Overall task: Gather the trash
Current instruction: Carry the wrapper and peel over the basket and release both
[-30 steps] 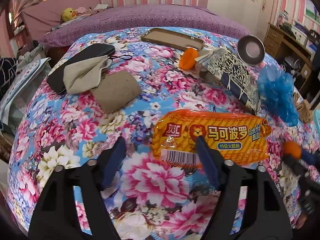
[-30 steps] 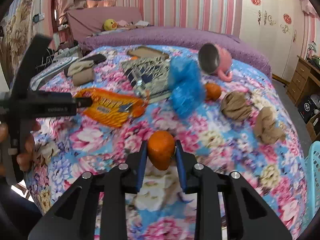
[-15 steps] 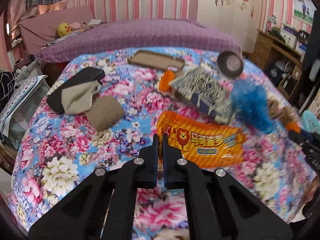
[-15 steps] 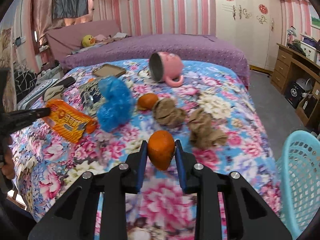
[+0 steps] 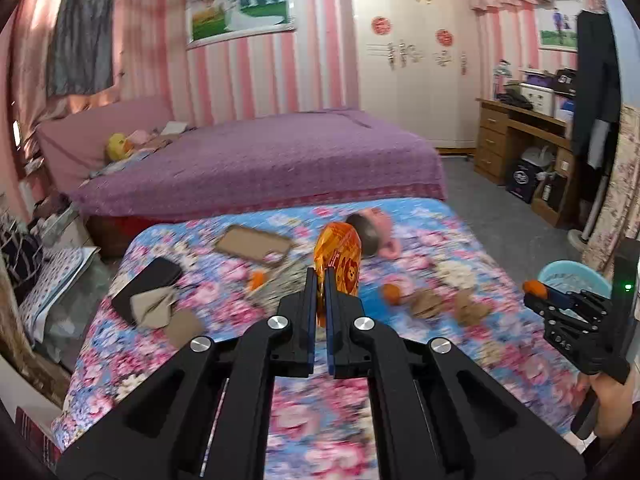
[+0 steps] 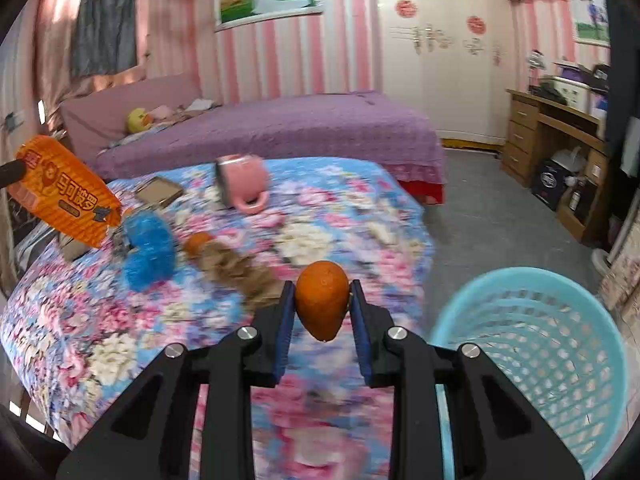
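My left gripper [image 5: 319, 280] is shut on an orange sausage packet [image 5: 339, 258] and holds it up above the floral table [image 5: 312, 420]. The packet also shows in the right wrist view [image 6: 64, 196], lifted at the left. My right gripper [image 6: 322, 300] is shut on an orange peel piece [image 6: 322, 304], held above the table's right edge beside a light blue mesh basket [image 6: 552, 360]. The right gripper [image 5: 538, 292] shows in the left wrist view in front of the basket [image 5: 576, 278].
On the table lie a pink mug [image 6: 244, 184], a blue plastic bag [image 6: 150, 250], another orange piece [image 6: 198, 242], crumpled brown paper [image 6: 240, 276], a brown tray [image 5: 254, 244] and a black phone [image 5: 146, 282]. A purple bed [image 5: 256, 160] stands behind, a wooden desk [image 5: 524, 140] at right.
My left gripper has lifted the sausage packet off the table. My right gripper has carried the orange peel rightward, close to the blue basket.
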### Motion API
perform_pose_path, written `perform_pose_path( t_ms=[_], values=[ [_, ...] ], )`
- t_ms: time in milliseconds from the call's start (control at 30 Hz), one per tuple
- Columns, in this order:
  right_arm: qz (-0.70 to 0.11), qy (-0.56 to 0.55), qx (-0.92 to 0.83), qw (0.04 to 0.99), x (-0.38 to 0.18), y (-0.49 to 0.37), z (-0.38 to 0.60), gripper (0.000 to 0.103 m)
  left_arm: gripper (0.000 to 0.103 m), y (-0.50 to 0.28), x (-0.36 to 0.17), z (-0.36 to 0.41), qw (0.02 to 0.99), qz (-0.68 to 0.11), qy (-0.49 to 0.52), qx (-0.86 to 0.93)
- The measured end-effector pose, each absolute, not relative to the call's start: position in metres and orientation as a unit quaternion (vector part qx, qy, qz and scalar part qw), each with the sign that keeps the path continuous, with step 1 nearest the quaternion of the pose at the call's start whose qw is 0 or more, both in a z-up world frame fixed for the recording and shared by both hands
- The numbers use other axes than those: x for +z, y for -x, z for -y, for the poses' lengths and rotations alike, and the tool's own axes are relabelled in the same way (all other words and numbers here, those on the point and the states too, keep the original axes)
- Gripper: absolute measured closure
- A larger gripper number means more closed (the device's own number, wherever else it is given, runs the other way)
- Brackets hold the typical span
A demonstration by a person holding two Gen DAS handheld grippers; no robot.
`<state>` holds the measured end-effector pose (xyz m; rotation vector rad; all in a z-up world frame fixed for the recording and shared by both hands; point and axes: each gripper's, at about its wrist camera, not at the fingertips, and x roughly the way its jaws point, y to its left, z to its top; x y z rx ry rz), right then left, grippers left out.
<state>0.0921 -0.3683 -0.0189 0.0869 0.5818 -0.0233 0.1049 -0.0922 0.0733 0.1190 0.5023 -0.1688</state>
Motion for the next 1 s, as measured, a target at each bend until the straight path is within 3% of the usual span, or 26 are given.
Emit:
perform_pose_path(
  t_ms=[667,1000],
  values=[
    [-0.270,-0.096,-0.185,0.940,-0.019,-0.023,0.539,0.075,0.101,-0.069,0.058,0.323,0.924,-0.251,-0.090,-0.272],
    [-0.271,-0.115,-0.210,0.932,-0.029,-0.008,0.567,0.075,0.101,-0.079,0.013,0.372,0.904,-0.285,-0.115,-0.296]
  ],
)
